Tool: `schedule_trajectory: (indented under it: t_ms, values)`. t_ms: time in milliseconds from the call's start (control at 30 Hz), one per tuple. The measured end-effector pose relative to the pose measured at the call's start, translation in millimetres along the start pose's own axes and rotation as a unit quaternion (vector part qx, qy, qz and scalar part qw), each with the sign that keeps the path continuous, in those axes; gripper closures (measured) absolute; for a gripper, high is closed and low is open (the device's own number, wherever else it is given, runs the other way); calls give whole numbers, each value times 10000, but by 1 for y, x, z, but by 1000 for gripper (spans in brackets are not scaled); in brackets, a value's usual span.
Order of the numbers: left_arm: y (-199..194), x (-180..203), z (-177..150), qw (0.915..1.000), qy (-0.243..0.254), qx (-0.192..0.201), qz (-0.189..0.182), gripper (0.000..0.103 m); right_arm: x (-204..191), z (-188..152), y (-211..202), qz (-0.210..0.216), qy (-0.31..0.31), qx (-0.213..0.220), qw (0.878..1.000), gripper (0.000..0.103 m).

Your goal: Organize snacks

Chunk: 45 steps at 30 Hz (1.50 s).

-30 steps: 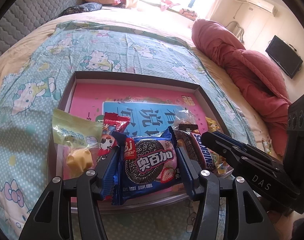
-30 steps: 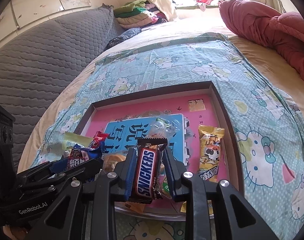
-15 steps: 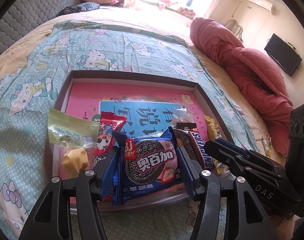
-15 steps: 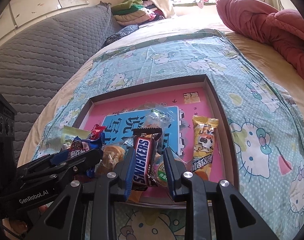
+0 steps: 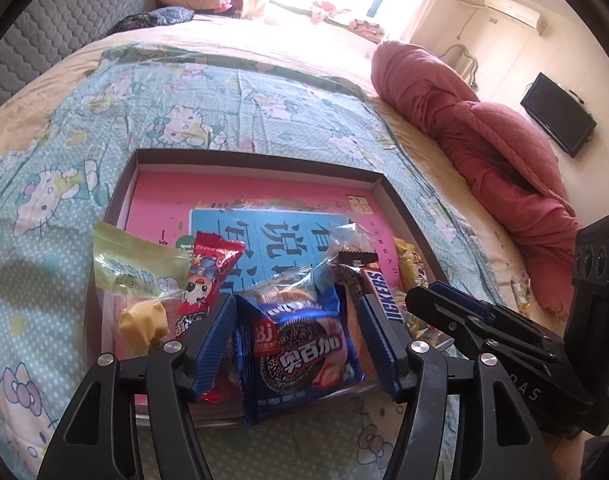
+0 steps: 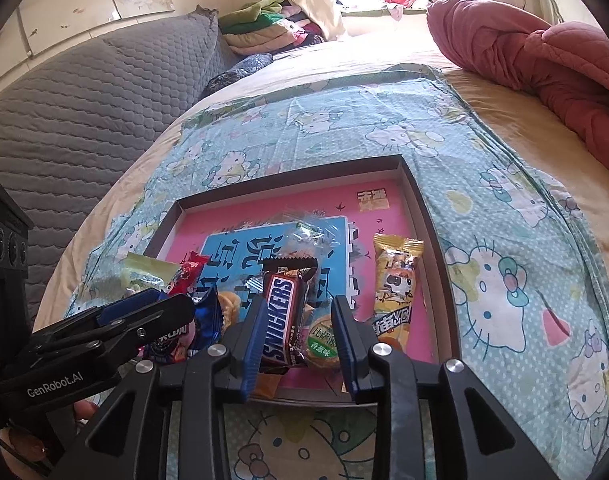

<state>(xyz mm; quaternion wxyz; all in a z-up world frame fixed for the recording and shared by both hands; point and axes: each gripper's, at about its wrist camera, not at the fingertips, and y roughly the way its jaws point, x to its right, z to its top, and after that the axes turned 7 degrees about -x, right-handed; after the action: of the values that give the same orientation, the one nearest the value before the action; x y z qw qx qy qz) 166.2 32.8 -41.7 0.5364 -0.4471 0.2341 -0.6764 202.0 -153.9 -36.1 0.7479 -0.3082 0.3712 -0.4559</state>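
Our left tongs [image 5: 300,336] stand apart around the blue cookie packet [image 5: 300,350] at the tray's [image 5: 256,162] near edge; right tongs [image 6: 298,332], also apart, straddle the chocolate bar [image 6: 282,320], long axis pointing away from us.

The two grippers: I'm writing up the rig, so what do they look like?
Both match: the left gripper and right gripper have black skeletal linkage arms with triangular cut-outs, silver pivot screws and ribbed blue finger pads. White "GenRobot.AI" lettering marks the left one's side. Each carries a black block with three round ports.
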Motion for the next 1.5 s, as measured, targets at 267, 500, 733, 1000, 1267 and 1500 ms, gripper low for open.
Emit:
schedule_trajectory:
  t_ms: [267, 500, 733, 1000, 1267, 1500]
  values:
    - [-31, 6, -2, 9992, 119, 275, 271, 28, -1, -2, -22, 4, -46, 208, 9998, 56]
    - [-62, 10, -26, 9974, 191, 340, 603, 24, -12, -16, -47, 33, -241, 368, 9990, 42]
    - [-89, 20, -58, 9963, 217, 360, 753, 22, -28, -40, -79, 92, -437, 529, 9976, 30]
    - [-113, 17, -95, 9944, -132, 297, 1002, 21, -47, -78, -108, -152, -572, 677, 9959, 16]
    - [-120, 24, -114, 9937, -13, 143, 1116, 21, -51, -94, -133, -337, -644, 894, 9933, 2]
    - [-126, 21, -119, 9911, -104, 129, 1317, 21, -49, -103, -135, -374, -579, 731, 9949, 2]
